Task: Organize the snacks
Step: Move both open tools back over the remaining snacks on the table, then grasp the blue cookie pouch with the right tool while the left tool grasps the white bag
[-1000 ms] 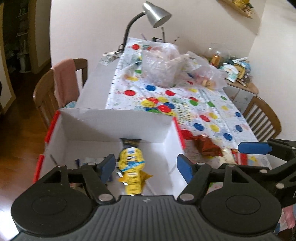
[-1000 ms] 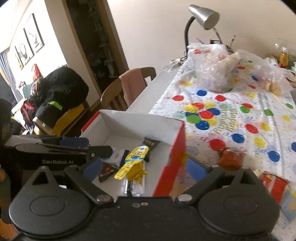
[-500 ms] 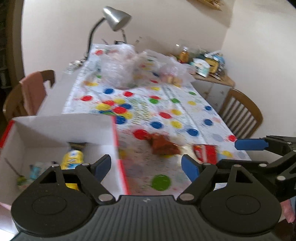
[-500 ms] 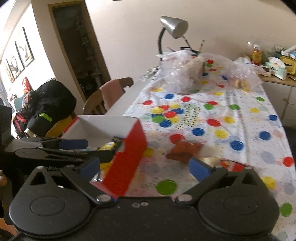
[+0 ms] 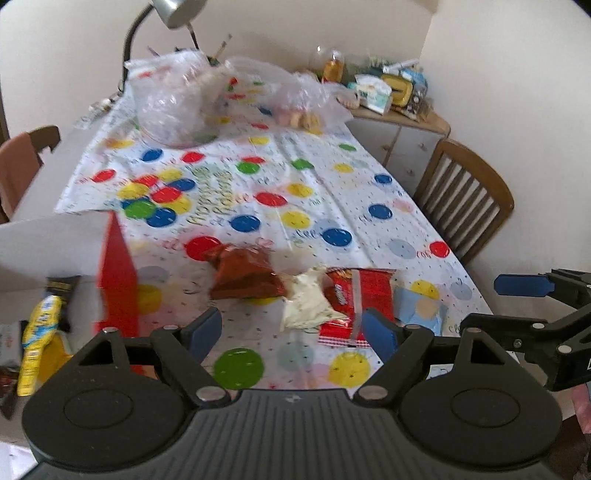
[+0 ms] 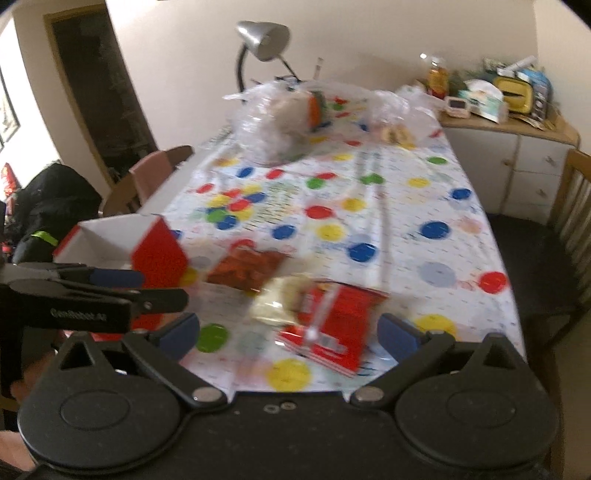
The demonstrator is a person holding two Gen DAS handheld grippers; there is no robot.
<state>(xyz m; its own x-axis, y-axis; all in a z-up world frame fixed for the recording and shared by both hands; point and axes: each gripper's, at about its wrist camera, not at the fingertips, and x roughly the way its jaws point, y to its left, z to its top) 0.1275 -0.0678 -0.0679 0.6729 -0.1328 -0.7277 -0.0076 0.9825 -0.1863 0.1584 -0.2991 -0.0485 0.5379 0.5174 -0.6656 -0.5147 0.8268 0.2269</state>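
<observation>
While some snacks lie in the box left of the left claw, both claws gape empty; four packets ahead remain.

A long table carries a white cloth printed with red, blue, yellow and green dots. Near the front edge lie a brown-red snack bag, a pale cream packet just beside it, a red packet touching the cream one, and a light blue packet at the right. A red-and-white box stands at the left. At the far end sit clear plastic bags and a desk lamp.
</observation>
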